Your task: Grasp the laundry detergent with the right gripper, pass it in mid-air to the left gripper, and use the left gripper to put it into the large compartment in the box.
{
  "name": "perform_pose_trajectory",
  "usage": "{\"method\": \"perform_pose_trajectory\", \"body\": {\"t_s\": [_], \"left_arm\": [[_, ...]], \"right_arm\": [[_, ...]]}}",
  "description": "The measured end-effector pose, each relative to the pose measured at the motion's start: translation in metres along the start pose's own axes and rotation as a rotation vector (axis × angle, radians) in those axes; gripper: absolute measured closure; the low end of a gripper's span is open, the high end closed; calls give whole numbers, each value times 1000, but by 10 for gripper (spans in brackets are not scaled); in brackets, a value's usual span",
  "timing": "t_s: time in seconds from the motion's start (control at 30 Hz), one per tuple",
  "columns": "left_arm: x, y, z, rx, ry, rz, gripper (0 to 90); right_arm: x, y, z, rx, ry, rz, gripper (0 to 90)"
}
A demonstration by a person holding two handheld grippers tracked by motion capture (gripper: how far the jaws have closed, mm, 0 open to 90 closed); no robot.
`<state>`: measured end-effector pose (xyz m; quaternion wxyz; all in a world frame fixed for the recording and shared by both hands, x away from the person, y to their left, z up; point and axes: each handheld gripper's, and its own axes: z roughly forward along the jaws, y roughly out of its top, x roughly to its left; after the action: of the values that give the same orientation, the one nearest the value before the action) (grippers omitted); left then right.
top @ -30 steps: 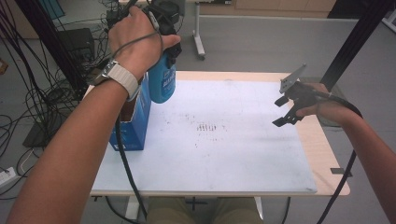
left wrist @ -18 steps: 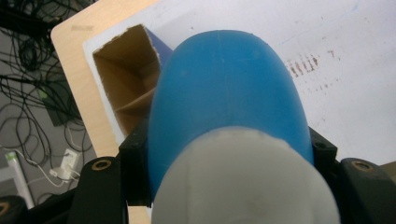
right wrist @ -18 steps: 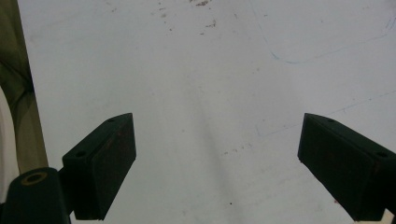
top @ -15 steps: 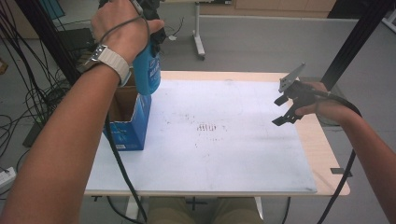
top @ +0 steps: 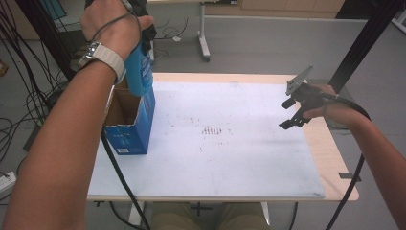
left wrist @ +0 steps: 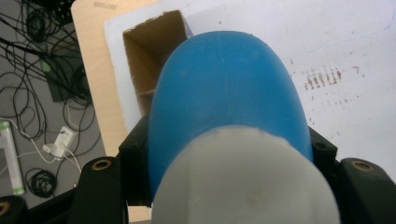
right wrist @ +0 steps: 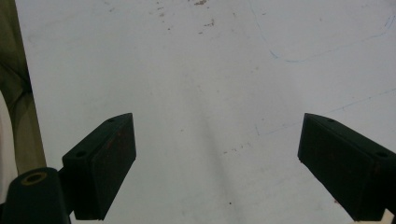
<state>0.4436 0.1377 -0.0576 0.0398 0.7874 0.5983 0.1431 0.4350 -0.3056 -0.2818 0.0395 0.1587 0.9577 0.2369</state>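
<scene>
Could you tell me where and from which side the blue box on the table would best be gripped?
Probably one upright side wall of the blue box, near its open top, coming from above with one jaw inside and one outside. The thin walls stand upright, and the blue bottle in the left gripper hangs over its far end.

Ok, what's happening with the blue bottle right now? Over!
Left gripper shut on blue bottle, above open box. Right gripper open, holding nothing, over the white sheet. Nothing in the way.

hidden: blue bottle (top: 140,72) top behind hand (top: 112,26) | box (top: 129,125) interior unclear
</scene>
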Motion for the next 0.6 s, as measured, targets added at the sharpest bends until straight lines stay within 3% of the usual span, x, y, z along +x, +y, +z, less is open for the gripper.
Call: {"method": "perform_pose_trajectory", "body": {"t_s": [0.6], "left_arm": [[28,-10,22,-8,18,-51,378]], "right_arm": [[0,-2,2,0,3,3,111]]}}
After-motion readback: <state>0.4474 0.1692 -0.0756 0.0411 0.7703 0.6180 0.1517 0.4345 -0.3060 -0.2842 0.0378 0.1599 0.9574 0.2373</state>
